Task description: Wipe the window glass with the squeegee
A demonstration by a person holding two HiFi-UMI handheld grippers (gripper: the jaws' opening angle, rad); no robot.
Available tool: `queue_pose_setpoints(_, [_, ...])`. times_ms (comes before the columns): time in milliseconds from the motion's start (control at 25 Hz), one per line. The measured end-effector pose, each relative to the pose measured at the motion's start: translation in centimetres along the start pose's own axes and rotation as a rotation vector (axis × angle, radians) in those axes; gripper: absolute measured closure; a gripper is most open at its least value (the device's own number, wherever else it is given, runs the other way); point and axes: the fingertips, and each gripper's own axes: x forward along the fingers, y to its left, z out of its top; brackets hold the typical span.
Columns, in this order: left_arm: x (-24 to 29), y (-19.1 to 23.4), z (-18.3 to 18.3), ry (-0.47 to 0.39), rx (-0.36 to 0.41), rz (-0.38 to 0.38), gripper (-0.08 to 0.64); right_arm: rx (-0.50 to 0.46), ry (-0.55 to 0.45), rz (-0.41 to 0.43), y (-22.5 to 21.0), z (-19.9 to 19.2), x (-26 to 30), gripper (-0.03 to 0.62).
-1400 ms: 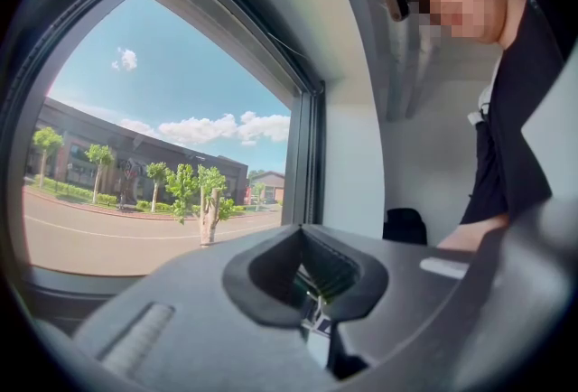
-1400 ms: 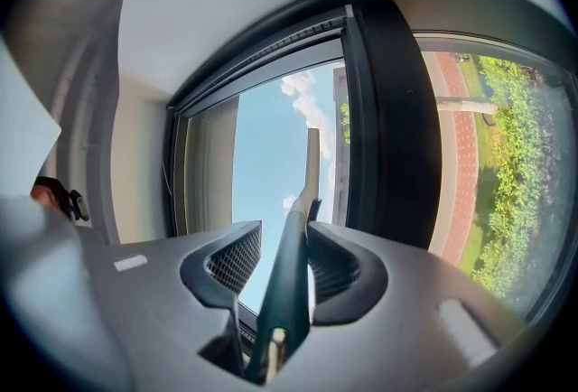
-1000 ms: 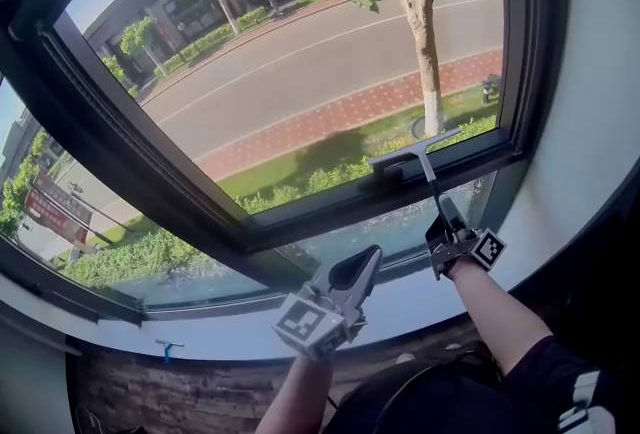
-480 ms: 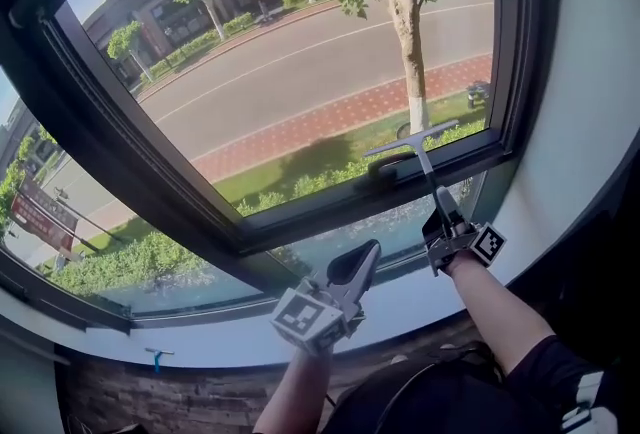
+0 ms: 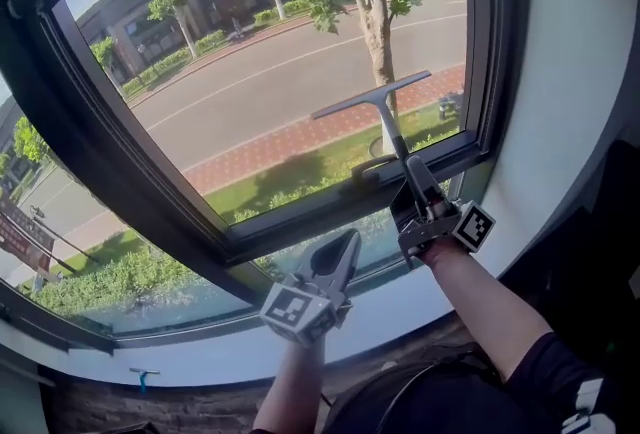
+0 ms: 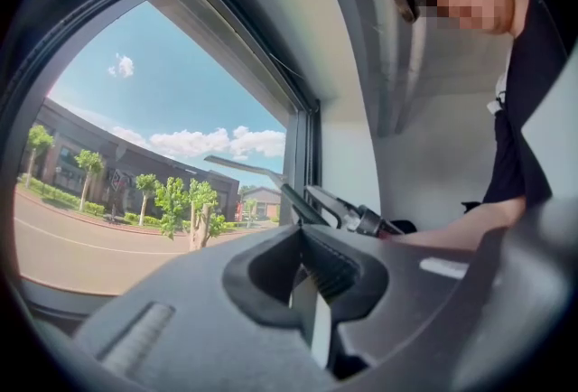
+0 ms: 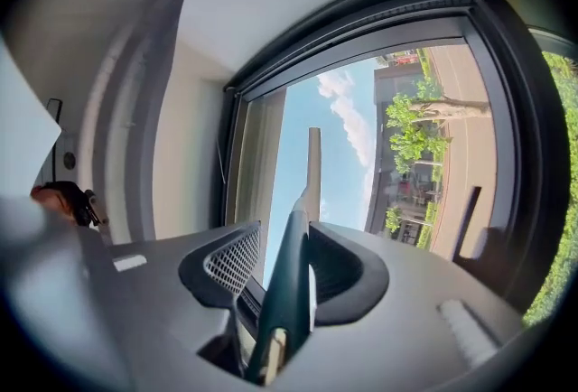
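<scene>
In the head view my right gripper (image 5: 415,184) is shut on the dark handle of the squeegee (image 5: 385,118). Its long blade lies slantwise against the window glass (image 5: 270,72), low on the right side of the pane. From the right gripper view the squeegee (image 7: 302,237) runs up between the jaws toward the glass (image 7: 361,155). My left gripper (image 5: 336,260) hangs below the lower frame, shut with nothing in it. In the left gripper view the squeegee (image 6: 257,173) and right gripper (image 6: 348,211) show ahead of the left gripper (image 6: 307,286).
A dark window frame (image 5: 300,217) borders the pane, with a lower fixed pane (image 5: 150,297) beneath it. A white sill (image 5: 200,342) runs along the bottom and a white wall (image 5: 570,72) stands at the right. A small blue tool (image 5: 142,377) lies on the sill at the left.
My right gripper has lifted the squeegee from the bottom frame up onto the glass and moved left. The left gripper has shifted only slightly.
</scene>
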Motion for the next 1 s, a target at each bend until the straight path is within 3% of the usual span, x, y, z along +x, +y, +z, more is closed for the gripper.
queue_pose_setpoints(240, [-0.6, -0.2, 0.3, -0.016, 0.046, 0.038, 0.558, 0.017, 0.017, 0.121, 5.1, -0.9, 1.9, 0.422])
queue_pose_setpoints(560, [0.3, 0.8, 1.6, -0.012, 0.083, 0.157, 0.558, 0.099, 0.08, 0.2, 5.2, -1.2, 4.3, 0.422])
queue_pose_setpoints(720, [1.0, -1.1, 0.8, 0.021, 0.091, 0.205, 0.558, 0.155, 0.119, 0.208, 5.1, -0.4, 3.3, 0.422])
queue_pose_setpoints(1000, [2.4, -1.2, 0.0, 0.066, 0.09, 0.266, 0.558, 0.147, 0.227, 0.305, 5.6, -0.8, 4.9, 0.422])
